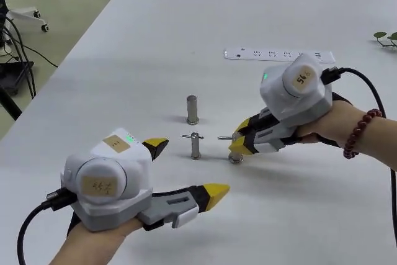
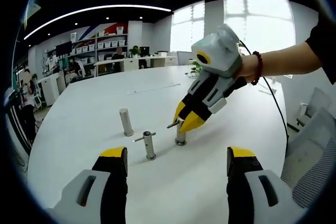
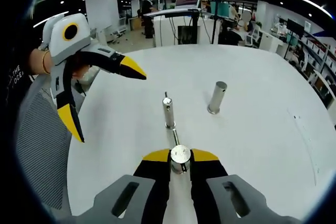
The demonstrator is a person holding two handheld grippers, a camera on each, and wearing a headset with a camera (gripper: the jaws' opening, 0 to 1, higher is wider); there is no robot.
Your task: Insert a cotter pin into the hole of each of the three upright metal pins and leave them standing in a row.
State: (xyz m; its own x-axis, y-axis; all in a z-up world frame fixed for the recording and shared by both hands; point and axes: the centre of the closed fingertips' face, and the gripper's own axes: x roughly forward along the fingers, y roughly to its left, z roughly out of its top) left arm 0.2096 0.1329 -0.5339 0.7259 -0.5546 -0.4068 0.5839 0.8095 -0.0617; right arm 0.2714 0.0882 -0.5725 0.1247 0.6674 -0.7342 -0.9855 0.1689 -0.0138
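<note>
Three metal pins stand on the white table [image 1: 124,79]. The far pin [image 1: 191,109] [image 2: 125,121] [image 3: 216,97] is bare. The middle pin [image 1: 195,145] [image 2: 149,144] [image 3: 168,112] has a cotter pin crosswise through its top. At the third pin [image 1: 236,157] [image 2: 181,137] [image 3: 179,157], my right gripper [image 1: 239,141] [image 2: 186,119] [image 3: 179,156] is shut on a cotter pin [image 1: 224,138] [image 2: 173,125] [image 3: 175,137], whose tip pokes out beyond the pin's top. My left gripper [image 1: 186,169] [image 2: 176,162] hovers open with nothing in it near the front edge, left of the pins.
A white power strip [image 1: 279,55] lies flat at the back right of the table. Plant leaves [image 1: 388,38] show at the right edge. The table's left edge drops to a floor with a chair base [image 1: 28,13] and cables.
</note>
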